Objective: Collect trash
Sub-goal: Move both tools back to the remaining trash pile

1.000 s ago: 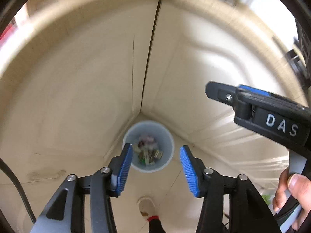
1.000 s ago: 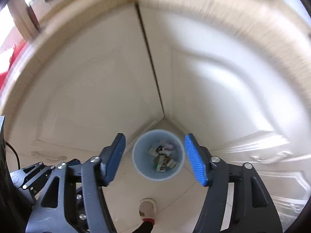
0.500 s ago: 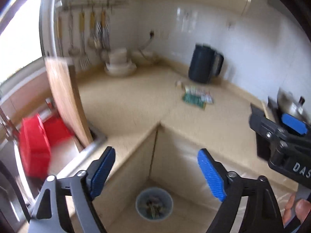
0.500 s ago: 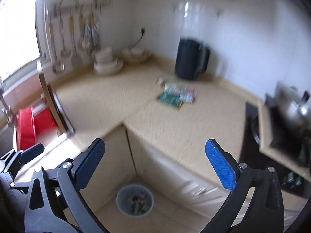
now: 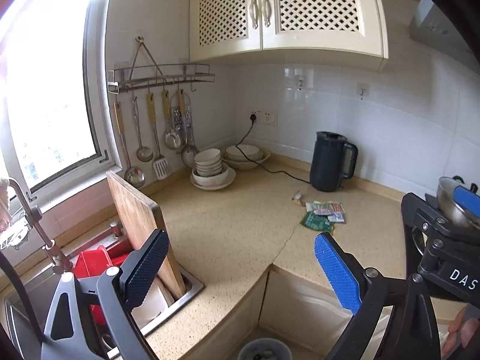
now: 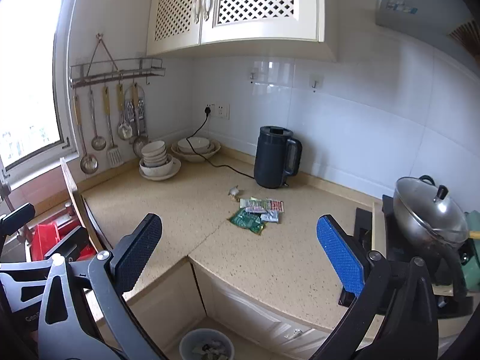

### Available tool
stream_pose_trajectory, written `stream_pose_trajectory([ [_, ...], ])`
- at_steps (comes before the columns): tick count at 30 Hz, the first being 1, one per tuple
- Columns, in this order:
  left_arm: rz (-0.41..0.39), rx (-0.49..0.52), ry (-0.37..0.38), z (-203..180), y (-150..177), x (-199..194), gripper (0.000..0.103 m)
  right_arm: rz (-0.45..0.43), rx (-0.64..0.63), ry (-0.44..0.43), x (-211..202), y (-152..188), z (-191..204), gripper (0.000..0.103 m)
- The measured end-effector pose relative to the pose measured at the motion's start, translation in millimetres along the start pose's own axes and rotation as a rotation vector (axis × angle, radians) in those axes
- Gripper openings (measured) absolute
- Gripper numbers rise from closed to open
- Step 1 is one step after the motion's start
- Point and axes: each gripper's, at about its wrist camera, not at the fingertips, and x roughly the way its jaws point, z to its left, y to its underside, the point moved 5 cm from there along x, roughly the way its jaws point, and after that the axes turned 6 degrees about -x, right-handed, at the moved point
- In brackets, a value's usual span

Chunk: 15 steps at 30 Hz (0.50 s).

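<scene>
Several flat wrappers (image 5: 325,210) (image 6: 262,207), one of them green (image 5: 315,223) (image 6: 247,220), lie on the beige counter (image 5: 234,228) in front of the kettle. A small white scrap (image 5: 298,196) (image 6: 234,192) sits just behind them. The grey bin (image 5: 265,341) (image 6: 184,342) stands on the floor in the cabinet corner below, with trash inside. My left gripper (image 5: 240,240) hovers before the counter corner, its jaws opening with nothing between them. My right gripper (image 6: 237,219) is open and empty, well short of the wrappers.
A black kettle (image 5: 330,162) (image 6: 274,157) with its cord, and stacked bowls (image 5: 211,168) (image 6: 156,159), stand at the back. A wooden cutting board (image 5: 141,225) leans in the sink by a red basket (image 5: 93,264). A lidded wok (image 6: 429,210) sits on the stove at right.
Both grippers rose from pointing down at the bin to looking across the counter. Their jaws spread wider, and the bin slid to the bottom edge of both views.
</scene>
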Motion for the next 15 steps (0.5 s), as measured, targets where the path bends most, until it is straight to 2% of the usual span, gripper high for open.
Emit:
stream_pose_trajectory([
  [3, 0.002, 0.004, -0.01, -0.9, 1.0, 16.1, 0.097, -0.008, -0.004, 0.004, 6.8, -3.9, -1.6, 0.103],
  [5, 0.011, 0.009, -0.018, -0.1, 0.2, 55.7, 0.097, -0.008, -0.002, 0.002, 14.3, -4.5, -4.8, 0.103],
  [9, 0.032, 0.015, -0.026, -11.5, -7.8, 103.5, 0.097, 0.005, 0.018, 0.012, 38.4, -2.7, -19.9, 0.103],
  [15, 0.098, 0.042, -0.038, -47.2, -21.3, 188.3, 0.097, 0.058, 0.058, 0.027, 98.5, 3.8, -56.0, 0.103],
])
